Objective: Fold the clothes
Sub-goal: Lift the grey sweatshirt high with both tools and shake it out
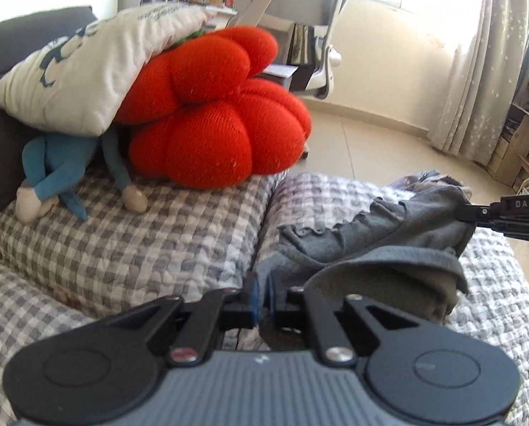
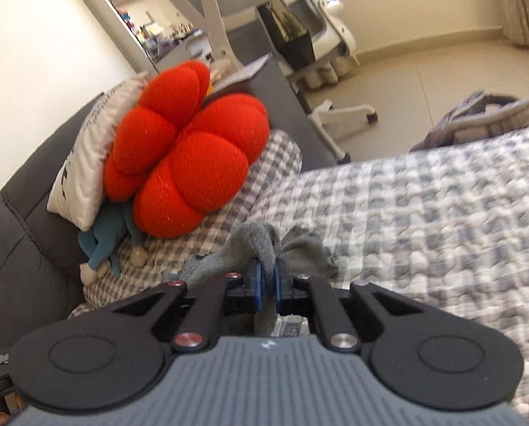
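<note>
A grey garment (image 1: 388,245) with a ruffled edge hangs bunched above the checked sofa cover (image 1: 140,248). My left gripper (image 1: 262,293) is shut on one edge of it, grey cloth pinched between the blue pads. In the left wrist view my right gripper (image 1: 468,213) reaches in from the right and grips the garment's far end. The right wrist view shows that gripper (image 2: 270,277) shut, with a fold of the grey garment (image 2: 254,245) squeezed between its pads and cloth hanging below them.
A red pumpkin-shaped cushion (image 1: 211,106), a white pillow (image 1: 87,71) and a blue plush toy (image 1: 62,177) lie at the sofa's left end against the dark backrest (image 2: 26,234). Another grey garment (image 2: 484,120) sits at the cover's far edge. An office chair (image 2: 317,53) stands on the tiled floor.
</note>
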Motion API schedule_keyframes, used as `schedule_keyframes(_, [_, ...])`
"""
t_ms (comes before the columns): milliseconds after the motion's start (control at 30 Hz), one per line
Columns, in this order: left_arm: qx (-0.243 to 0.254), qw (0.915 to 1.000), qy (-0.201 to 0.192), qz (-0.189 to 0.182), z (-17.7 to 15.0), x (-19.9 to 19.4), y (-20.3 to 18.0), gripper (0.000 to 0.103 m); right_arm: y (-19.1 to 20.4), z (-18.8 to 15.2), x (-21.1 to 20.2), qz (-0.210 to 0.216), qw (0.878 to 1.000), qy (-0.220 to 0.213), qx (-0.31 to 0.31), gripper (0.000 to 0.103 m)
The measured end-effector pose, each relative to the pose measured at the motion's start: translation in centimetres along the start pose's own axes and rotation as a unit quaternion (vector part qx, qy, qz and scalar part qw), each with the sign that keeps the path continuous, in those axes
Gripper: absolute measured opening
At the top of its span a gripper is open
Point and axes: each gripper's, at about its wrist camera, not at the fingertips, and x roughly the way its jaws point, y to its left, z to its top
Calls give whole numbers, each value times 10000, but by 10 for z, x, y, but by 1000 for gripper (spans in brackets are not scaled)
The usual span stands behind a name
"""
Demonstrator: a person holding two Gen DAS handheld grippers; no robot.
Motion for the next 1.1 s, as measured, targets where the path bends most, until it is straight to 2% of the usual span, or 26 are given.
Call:
schedule_keyframes(133, [291, 9978, -582, -154, 29, -37, -25, 6, 18, 12, -71, -161, 9970, -663, -356, 9])
schedule_keyframes(267, [604, 9922, -1059, -272, 52, -77, -50, 5, 44, 18, -136, -420, 9884, -1242, -770, 9])
schedule_keyframes(467, [1206, 9778, -1709, -159, 85, -138, -79, 6, 88, 24, -215, -944, 9640, -1988, -1490, 9])
schedule_keyframes(600, [1571, 9681, -1948, -156, 100, -171, -94, 5, 113, 29, -255, -1211, 9436, -2391, -1942, 9])
schedule_keyframes(867, [2316, 9432, -2381, -109, 122, -224, -117, 5, 133, 35, -306, -1422, 9230, -2712, -2329, 9])
schedule_keyframes(1000, [2794, 9326, -2279, -151, 131, -235, -128, 5, 137, 39, -319, -1530, 9180, -2679, -2492, 9])
schedule_keyframes(1100, [3091, 9292, -2019, -162, 133, -218, -138, 5, 127, 42, -312, -1600, 9214, -2534, -2473, 9])
